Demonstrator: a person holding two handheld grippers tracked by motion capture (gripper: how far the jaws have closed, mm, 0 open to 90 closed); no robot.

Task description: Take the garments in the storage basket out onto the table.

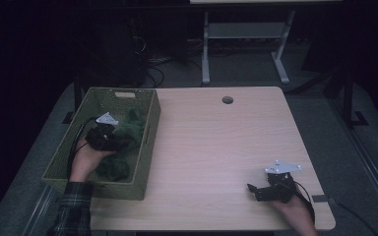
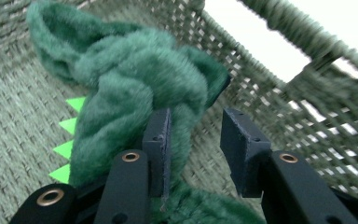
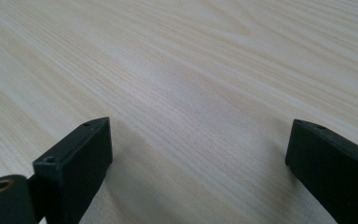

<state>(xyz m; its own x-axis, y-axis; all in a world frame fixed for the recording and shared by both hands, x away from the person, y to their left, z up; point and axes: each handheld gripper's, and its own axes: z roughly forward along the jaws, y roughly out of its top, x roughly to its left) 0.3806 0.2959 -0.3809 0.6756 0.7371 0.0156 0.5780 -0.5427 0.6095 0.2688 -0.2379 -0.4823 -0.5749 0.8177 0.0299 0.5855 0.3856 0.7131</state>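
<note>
Inside basket [image 1: 150,129] wall: plush [image 2: 135,88], left gripper [image 2: 195,140].

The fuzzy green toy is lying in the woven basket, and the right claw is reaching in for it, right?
Not the right one: the left claw is in the woven green basket at the fuzzy green toy, as the high view shows.

Plush toy [image 2: 135,88]: dark green, furry, with a row of bright green felt spikes along one side. Lies crumpled in the woven green basket [image 1: 147,142], bunched against its right wall, from mid-length down to the near end. Head and limbs cannot be made out.
</note>
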